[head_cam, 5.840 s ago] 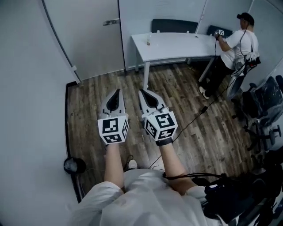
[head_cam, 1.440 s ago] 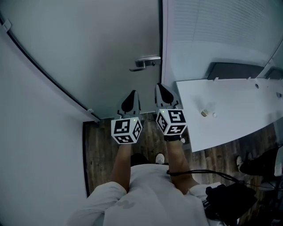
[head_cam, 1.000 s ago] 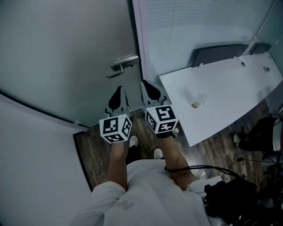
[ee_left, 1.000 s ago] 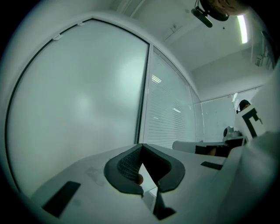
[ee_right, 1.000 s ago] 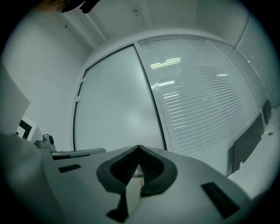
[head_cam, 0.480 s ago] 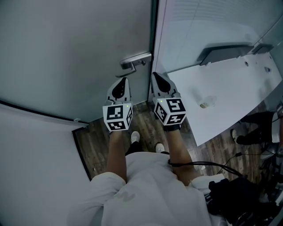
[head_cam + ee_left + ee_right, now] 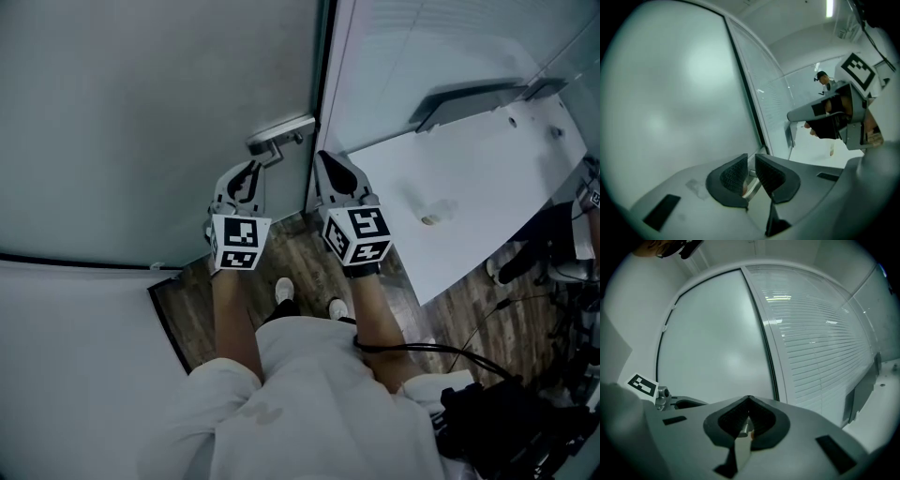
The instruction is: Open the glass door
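Background: frosted glass door (image 7: 141, 122), shut against its dark frame (image 7: 322, 94); wood-plank floor (image 7: 309, 246) below.
Door handle (image 7: 281, 134): metal lever, just beyond the left fingertips, up and left of the right ones.
Left gripper (image 7: 249, 171): fingers (image 7: 733, 174) opening, a narrow gap, nothing clamped.
Right gripper (image 7: 325, 161): fingers (image 7: 764, 420) together, empty, near the door's edge.
Tabletop (image 7: 487, 178): white, to the right of the right fingers.

White counter (image 7: 487, 178) takes up the right of the head view. One small blurred item (image 7: 432, 220) lies on it, identity unclear. Dark chair back (image 7: 469, 96) sits at the counter's far edge, with a slatted partition wall (image 7: 422, 47) behind. Wood-plank floor (image 7: 469, 305) below. Black cable (image 7: 441, 349) loops toward dark gear (image 7: 511, 422), lower right. Second person (image 7: 553, 244) at the right edge, cut off.
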